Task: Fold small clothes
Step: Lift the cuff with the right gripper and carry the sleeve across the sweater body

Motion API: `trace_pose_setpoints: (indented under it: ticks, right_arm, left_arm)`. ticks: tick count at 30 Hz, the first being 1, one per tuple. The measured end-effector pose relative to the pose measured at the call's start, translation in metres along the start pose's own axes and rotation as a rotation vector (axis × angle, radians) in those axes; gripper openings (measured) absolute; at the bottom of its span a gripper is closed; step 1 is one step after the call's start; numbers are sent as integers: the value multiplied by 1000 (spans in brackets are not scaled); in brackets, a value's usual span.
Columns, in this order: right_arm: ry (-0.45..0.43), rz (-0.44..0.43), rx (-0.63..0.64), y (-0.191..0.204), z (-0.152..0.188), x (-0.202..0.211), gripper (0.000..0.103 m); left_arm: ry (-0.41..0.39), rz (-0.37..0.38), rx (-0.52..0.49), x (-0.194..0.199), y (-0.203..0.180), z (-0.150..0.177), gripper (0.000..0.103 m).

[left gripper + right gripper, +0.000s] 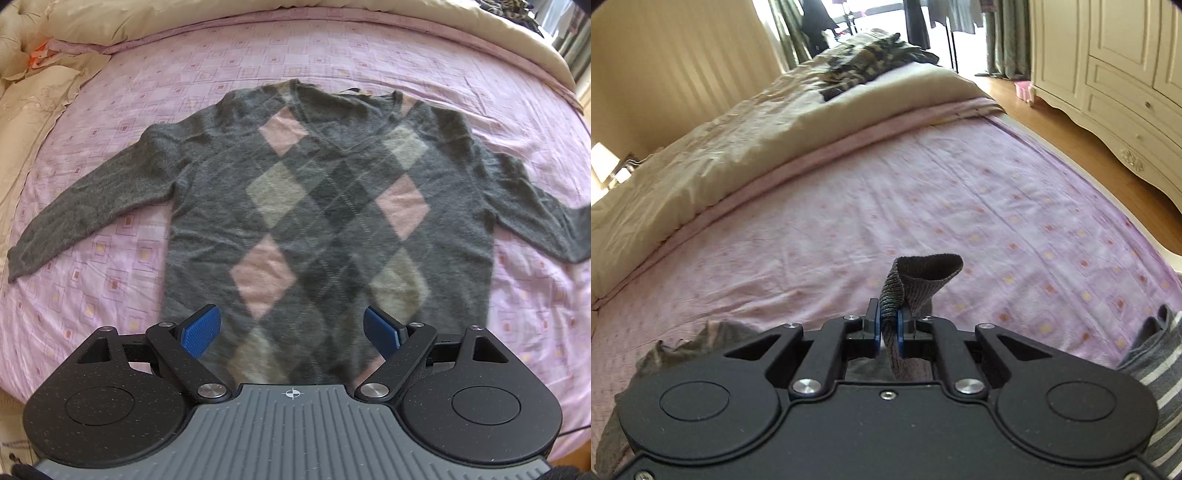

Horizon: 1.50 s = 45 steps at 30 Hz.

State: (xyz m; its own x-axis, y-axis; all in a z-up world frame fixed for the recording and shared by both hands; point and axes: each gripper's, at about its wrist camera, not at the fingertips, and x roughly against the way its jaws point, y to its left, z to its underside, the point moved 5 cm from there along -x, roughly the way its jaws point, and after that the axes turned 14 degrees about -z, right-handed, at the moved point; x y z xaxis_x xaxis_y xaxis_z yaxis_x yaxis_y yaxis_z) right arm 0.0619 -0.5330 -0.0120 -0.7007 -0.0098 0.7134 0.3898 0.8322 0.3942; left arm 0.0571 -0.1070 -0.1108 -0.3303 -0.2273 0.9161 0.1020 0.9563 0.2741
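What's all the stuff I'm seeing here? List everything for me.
Sweater: one, grey with pink and beige diamonds, flat on the sheet.
Cuff: one, grey, pinched in the right tool.
Sheet: one, pink, covering the bed.
Duvet: one, cream, along the bed's far side.
Clothes pile: one, dark patterned, on the duvet.
Wardrobe: one, cream, beside the bed.
Striped cloth: one, grey-white, right edge.
Left tool: open over the hem.
Right tool: shut.

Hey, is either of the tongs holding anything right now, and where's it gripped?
The right tongs pinch the grey sweater's sleeve cuff. The left tongs are open and empty.
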Motion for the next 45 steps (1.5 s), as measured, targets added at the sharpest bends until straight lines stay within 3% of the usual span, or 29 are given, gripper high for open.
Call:
trace_pose_setpoints:
  ticks: [6,13,19,23,28,31,33,34,36,39,45]
  right_arm:
    - [17,-162,118,146,15,-27,14]
    - [141,-343,194,289,81,-105,14]
    - [289,-384,293,360,154,-171,14]
    - [345,-376,343,389,198,-189,14]
    - [388,-437,405,406,221,-198,16]
    - [404,-522,402,408,224,-191,26]
    - [381,-532,416,403,221,-182,32]
    - [361,-521,426,397,219,-176,41]
    - [333,-494,426,381,212,-168,46]
    - [317,-445,372,340,197,-161,46]
    - [265,-237,225,227,159,-147,47]
  left_arm:
    - [-20,8,3,-20,56,-7,85]
    - [-40,-15,-16,-46,115,-17,85]
    - [-32,-37,-15,-66,155,-20,85]
    - [-25,-51,-13,-77,171,-23,85]
    - [-15,-63,-6,-87,175,-28,85]
    - [-8,-66,2,-90,171,-31,85]
    - [-7,-66,7,-90,167,-35,85]
    - [-8,-66,9,-91,164,-37,85]
    - [-15,-60,9,-90,156,-43,85]
    - [-33,-49,3,-90,139,-55,85]
    - [-73,-13,-15,-97,96,-86,85]
